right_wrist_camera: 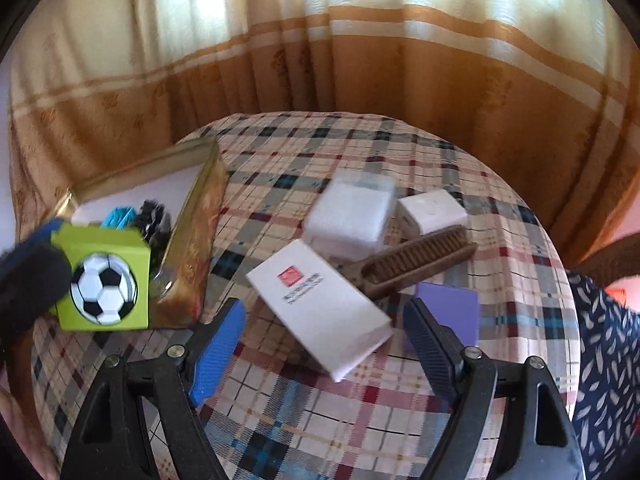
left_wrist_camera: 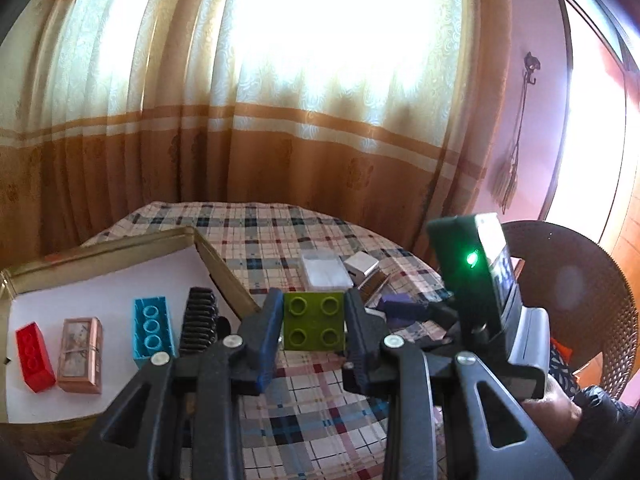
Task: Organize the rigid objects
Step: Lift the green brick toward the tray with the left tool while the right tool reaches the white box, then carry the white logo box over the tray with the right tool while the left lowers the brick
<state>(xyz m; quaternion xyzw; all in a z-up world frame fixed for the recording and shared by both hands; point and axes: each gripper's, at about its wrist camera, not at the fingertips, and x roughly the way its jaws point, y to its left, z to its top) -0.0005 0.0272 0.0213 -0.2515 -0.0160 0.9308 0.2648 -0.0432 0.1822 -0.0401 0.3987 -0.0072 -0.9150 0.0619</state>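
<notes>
My left gripper (left_wrist_camera: 314, 314) is shut on a lime-green four-stud brick (left_wrist_camera: 315, 322) and holds it above the plaid table, right of the gold tin (left_wrist_camera: 224, 268). In the right wrist view the same brick (right_wrist_camera: 104, 280) shows a football sticker and hangs by the tin's near corner (right_wrist_camera: 192, 264). My right gripper (right_wrist_camera: 324, 316) is open over a long white box (right_wrist_camera: 320, 312) that lies between its fingers; the pads stand just clear of it. Inside the tin lie a red brick (left_wrist_camera: 34, 356), a copper-coloured box (left_wrist_camera: 80, 354), a blue brick (left_wrist_camera: 152, 330) and a black comb (left_wrist_camera: 199, 320).
Beyond the white box lie a frosted plastic case (right_wrist_camera: 352, 212), a small white cube box (right_wrist_camera: 432, 210), a wooden brush (right_wrist_camera: 416, 260) and a purple block (right_wrist_camera: 452, 308). A wicker chair (left_wrist_camera: 580, 280) and a person's patterned clothing (right_wrist_camera: 600, 340) border the table's right side. Curtains hang behind.
</notes>
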